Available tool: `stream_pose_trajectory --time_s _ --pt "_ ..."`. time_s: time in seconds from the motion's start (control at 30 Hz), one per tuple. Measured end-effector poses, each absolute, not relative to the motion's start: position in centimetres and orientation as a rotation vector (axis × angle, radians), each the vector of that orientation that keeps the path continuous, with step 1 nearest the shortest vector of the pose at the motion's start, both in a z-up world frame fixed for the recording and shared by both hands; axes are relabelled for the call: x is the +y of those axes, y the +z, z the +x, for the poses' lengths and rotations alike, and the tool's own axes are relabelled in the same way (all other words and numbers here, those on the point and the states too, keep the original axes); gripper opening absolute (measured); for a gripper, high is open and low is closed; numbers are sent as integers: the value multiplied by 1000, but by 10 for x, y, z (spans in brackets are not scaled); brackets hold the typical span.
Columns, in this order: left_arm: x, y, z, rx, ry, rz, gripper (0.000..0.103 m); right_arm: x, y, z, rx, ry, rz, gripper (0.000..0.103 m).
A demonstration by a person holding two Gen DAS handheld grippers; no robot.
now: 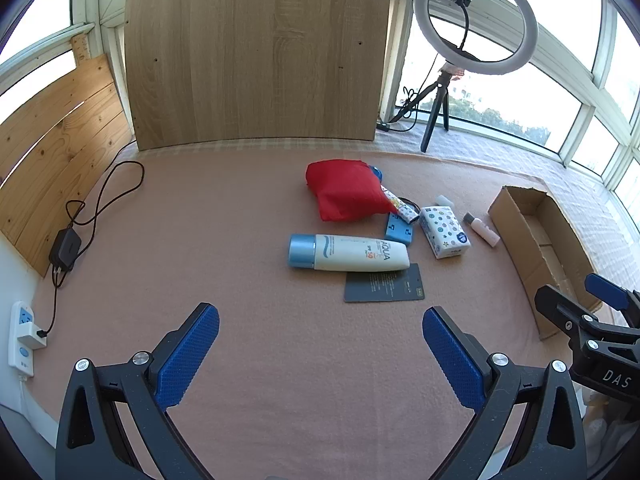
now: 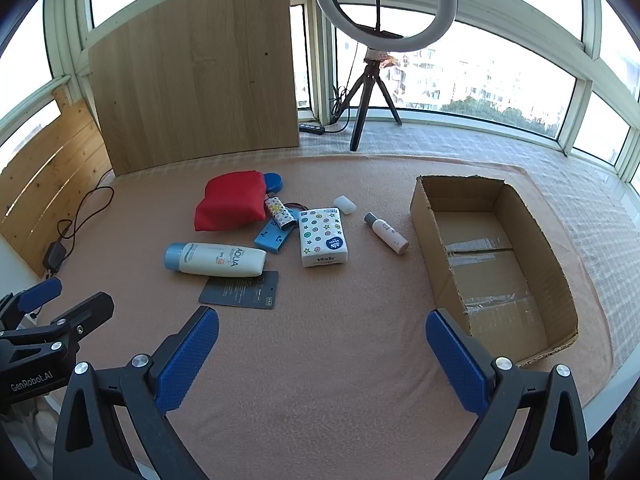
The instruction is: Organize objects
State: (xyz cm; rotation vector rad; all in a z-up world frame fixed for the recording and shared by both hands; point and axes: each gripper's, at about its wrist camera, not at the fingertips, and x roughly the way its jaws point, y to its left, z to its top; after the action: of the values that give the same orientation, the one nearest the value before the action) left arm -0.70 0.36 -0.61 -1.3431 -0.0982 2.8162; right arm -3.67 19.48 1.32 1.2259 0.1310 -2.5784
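On the pink cloth lie a red pouch (image 2: 232,202), a white sunscreen tube with a blue cap (image 2: 216,260), a dark grey card (image 2: 240,290), a flat blue piece (image 2: 274,238), a patterned tissue pack (image 2: 322,238), a small white bottle (image 2: 386,233) and a white cap (image 2: 345,204). An open cardboard box (image 2: 492,264) stands to their right. My left gripper (image 1: 320,322) is open, short of the sunscreen tube (image 1: 348,252) and card (image 1: 384,284). My right gripper (image 2: 322,324) is open over bare cloth, left of the box. Neither holds anything.
A wooden board (image 2: 196,68) leans at the back. A ring light on a tripod (image 2: 384,8) stands by the windows. A black charger with its cable (image 1: 66,248) and a white power strip (image 1: 22,340) sit at the left edge. The cloth (image 2: 320,360) ends near me.
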Motion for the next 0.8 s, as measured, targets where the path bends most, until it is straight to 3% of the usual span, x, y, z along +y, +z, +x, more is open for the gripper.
stream_pose_trajectory --time_s 0.8 --pt "6 -5 -8 -92 2818 -1341 103 195 12 -37 137 -2577 1227 102"
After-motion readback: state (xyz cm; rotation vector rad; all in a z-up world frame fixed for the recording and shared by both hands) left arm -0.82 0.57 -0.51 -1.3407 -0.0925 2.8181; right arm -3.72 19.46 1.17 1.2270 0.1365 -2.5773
